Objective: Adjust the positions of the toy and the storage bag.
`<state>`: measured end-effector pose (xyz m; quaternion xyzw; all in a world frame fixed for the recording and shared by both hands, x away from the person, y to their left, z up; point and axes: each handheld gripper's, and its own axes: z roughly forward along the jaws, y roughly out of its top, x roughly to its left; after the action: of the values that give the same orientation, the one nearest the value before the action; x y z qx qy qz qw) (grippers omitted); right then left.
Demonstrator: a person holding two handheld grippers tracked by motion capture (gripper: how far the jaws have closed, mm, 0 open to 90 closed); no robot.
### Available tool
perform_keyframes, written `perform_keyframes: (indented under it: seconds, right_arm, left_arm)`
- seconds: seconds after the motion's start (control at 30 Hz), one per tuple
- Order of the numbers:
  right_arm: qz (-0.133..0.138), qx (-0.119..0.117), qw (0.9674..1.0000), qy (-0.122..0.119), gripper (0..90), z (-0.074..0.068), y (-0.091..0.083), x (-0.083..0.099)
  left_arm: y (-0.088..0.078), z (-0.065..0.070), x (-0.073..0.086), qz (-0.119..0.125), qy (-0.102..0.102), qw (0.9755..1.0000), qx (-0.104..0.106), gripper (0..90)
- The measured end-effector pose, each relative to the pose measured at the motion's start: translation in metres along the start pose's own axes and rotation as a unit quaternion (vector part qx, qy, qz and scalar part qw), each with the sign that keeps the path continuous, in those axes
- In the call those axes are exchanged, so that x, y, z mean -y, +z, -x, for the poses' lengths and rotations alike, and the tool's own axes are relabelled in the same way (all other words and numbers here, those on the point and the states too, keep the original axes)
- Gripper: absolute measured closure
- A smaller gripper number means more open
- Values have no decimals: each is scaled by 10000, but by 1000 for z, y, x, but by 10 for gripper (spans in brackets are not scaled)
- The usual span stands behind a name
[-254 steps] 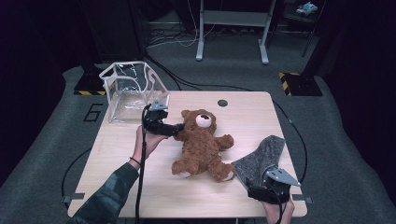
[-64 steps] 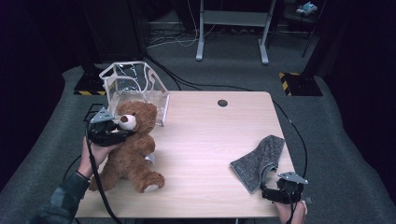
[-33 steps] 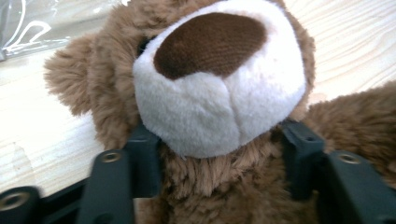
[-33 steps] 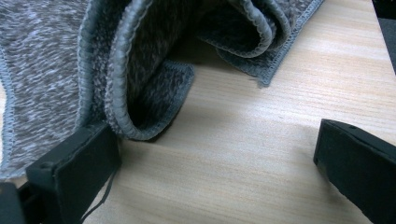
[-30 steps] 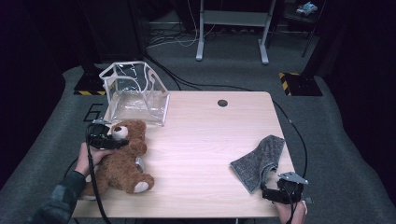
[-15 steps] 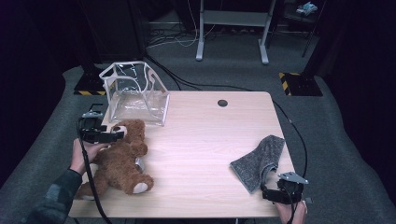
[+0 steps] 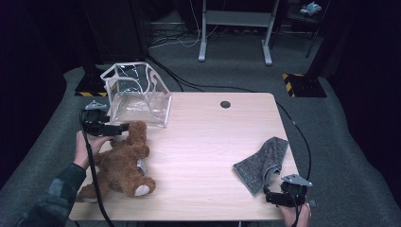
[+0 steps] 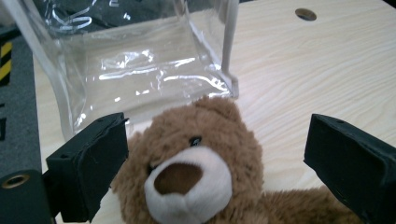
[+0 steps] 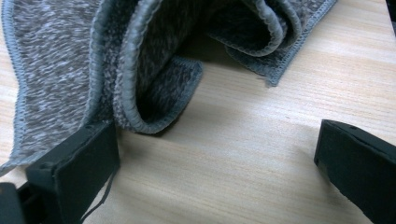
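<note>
Left gripper view: the left tongs [image 8: 219,163] stand wide, released, their jaws having just been opening, with the bear [image 8: 196,163] face-up between them but untouched by either pad. In the high view the left tongs [image 7: 124,127] hover just over the bear's head, pointing right toward the desk's middle. The bear [image 7: 120,165] lies on its back near the left edge of the desk [image 7: 203,142], its long axis running from the head by the tongs down to the feet at the near edge. Just beyond the head stands the clear bag [image 7: 137,94], mouth up. The left hand is plainly the nearer one. Well apart, at the near right corner, the right tongs [image 7: 276,197] rest open beside the grey cloth [image 7: 262,163], gripping nothing.
</note>
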<state>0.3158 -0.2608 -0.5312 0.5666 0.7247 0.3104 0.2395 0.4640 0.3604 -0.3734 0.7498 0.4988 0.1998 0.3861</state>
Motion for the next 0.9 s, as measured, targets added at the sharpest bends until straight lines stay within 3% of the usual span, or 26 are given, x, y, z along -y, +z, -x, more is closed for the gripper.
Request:
perform_keyframes:
  seconds: [0.2, 0.37, 0.67, 0.9]
  right_arm:
    - [4, -39, 10000, -31, 0, 0, 0, 0]
    - [20, -33, 10000, -60, 0, 0, 0, 1]
    - [26, -101, 9999, -114, 0, 0, -1, 1]
    - [30, -126, 9998, -132, 0, 0, -1, 1]
  left_arm:
    - [5, 10, -22, 153, 256, 9995, -52, 73]
    - [16, 19, -40, 110, 383, 9992, -26, 63]
    - [34, 28, -66, 211, 493, 9985, -50, 59]
    - [44, 27, -78, 360, 500, 9980, -156, 76]
